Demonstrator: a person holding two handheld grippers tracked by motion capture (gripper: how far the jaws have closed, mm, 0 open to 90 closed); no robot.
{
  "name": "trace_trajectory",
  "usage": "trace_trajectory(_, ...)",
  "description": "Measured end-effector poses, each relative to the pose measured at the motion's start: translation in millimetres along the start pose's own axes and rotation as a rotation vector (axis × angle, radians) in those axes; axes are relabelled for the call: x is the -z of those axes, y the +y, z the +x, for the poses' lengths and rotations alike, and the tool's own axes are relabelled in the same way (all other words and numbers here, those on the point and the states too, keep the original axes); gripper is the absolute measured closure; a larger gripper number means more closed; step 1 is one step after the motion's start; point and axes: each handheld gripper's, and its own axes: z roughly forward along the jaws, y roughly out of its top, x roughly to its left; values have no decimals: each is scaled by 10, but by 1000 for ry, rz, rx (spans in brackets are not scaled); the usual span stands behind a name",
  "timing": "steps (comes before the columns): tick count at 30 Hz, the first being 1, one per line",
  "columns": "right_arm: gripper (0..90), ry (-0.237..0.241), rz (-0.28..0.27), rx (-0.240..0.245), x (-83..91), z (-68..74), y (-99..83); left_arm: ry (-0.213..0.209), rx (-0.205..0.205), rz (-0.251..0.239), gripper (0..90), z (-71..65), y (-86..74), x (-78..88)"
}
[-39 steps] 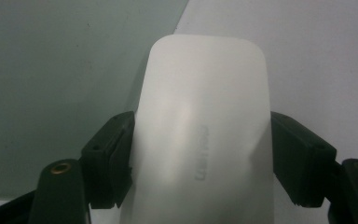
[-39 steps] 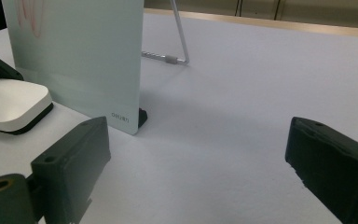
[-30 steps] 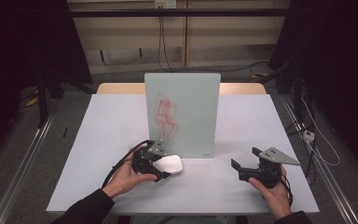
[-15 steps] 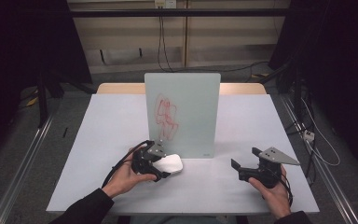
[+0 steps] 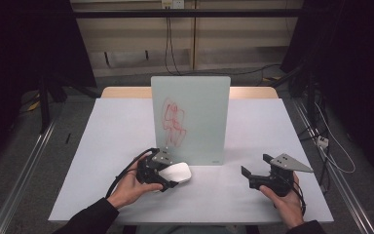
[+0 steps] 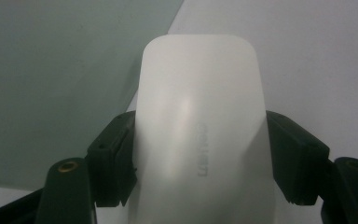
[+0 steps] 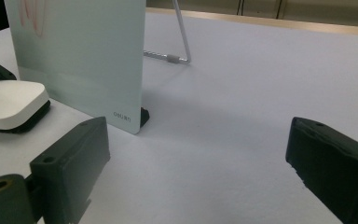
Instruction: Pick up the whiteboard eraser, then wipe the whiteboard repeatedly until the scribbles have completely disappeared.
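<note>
Left gripper (image 5: 175, 174) pinching one white eraser (image 5: 176, 171) beside one glass board (image 5: 191, 119); right gripper (image 5: 251, 176) spread over bare counter (image 5: 117, 141).

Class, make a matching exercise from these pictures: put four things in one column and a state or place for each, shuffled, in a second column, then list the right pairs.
Things:
1. white eraser
2. glass board
3. right gripper
4. left gripper

States or places:
A. stands upright with red scribbles on it
B. jaws apart, nothing between them
C. clamped at both sides between black jaws
D. shut on a white thing

Pairs: 1-C, 2-A, 3-B, 4-D
</note>
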Motion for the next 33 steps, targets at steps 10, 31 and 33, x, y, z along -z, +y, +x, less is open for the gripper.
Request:
trace_trajectory(10,60,0,2,-12,-28,-6,13,31,12,-79,311,-28,-28,152)
trace_trajectory(31,61,-2,-3,-13,-11,-1,9,80,72,-233,311,-60,-43,310)
trace_trajectory(33,60,1,-3,-13,-23,0,12,77,80,-245,311,-62,-48,316)
